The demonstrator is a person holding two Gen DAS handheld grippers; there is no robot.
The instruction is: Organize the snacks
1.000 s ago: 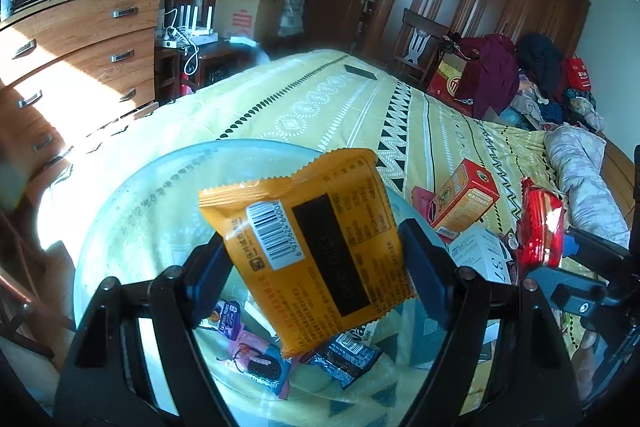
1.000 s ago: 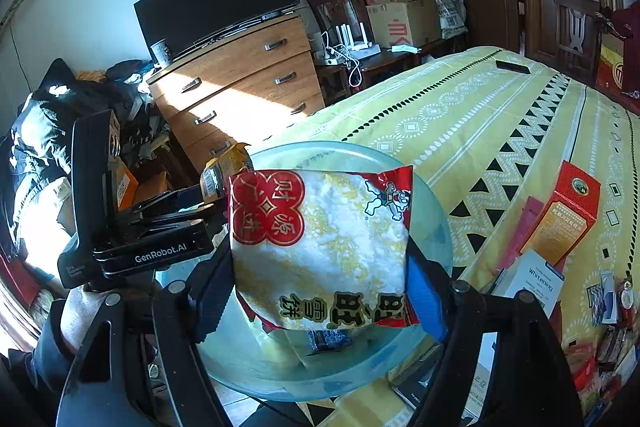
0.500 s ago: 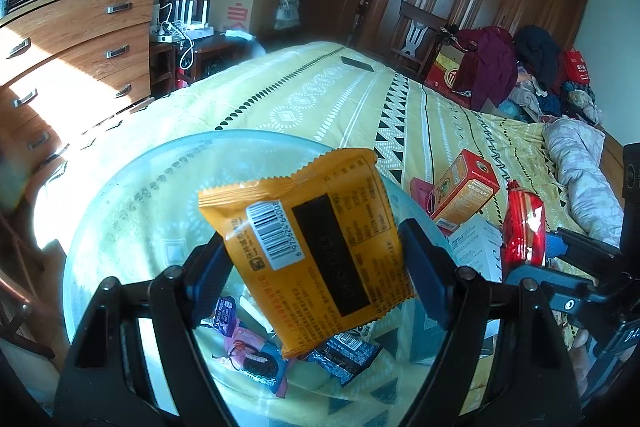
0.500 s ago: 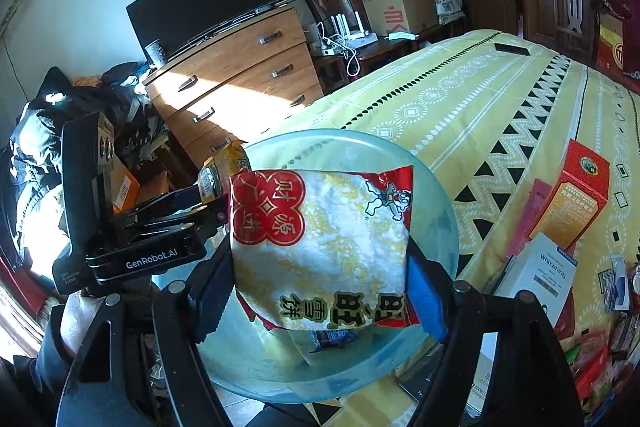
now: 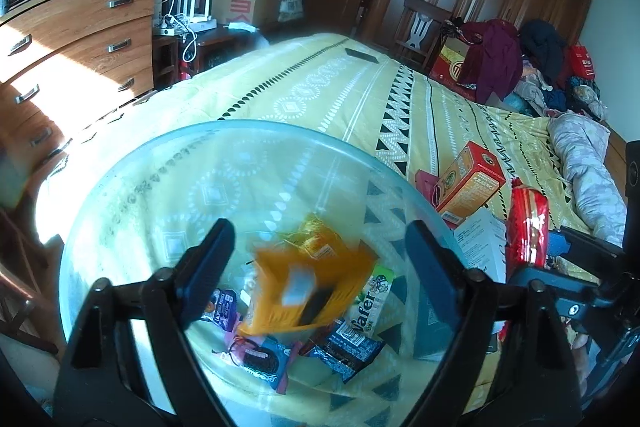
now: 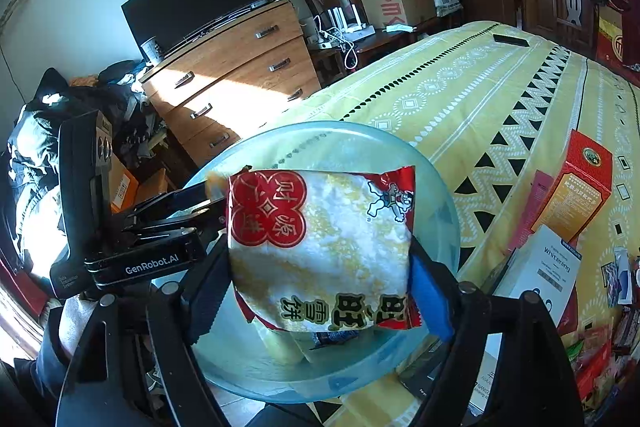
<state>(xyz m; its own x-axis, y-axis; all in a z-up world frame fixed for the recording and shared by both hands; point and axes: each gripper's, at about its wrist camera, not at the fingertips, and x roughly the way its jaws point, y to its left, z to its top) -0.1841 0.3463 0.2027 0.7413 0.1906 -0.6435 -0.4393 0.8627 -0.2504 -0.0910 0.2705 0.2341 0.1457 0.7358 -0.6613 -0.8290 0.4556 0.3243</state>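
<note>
The left tongs [image 5: 316, 263] stand wide apart above the glass bowl [image 5: 120, 195], gripping nothing. Between and below their fingers the orange snack packet [image 5: 304, 291] shows as a motion-blurred smear inside the bowl, tilted, with a pale patch and a dark panel on its face; whether it touches the packets under it cannot be told. On the bowl's floor beneath it lie a purple wrapper [image 5: 220, 309] at the left, a cookie packet [image 5: 260, 359] with a dark round biscuit pictured on it, a dark blue wrapper [image 5: 344, 345] bearing a barcode, and a green-and-white wafer packet [image 5: 370, 311] at the right. The bowl sits on the bed [image 5: 320, 95], whose cover is yellow with black triangles and white diamonds.

To the right of the bowl, on the bed, an orange carton [image 5: 468, 187] lies tilted, with a white box [image 5: 480, 243] just beside it.

The right tongs [image 6: 320, 283] are closed on the rice cracker bag [image 6: 320, 251], which is clamped at both side edges between the blue pads [image 6: 430, 291]. The bag hangs over the bowl, near its middle, and hides most of the contents. It is a puffy clear-and-white pouch with red corners, a red clover-shaped emblem at its upper left, a small cartoon figure at its upper right and large dark characters along its lower edge, printed upside down in this view.
</note>
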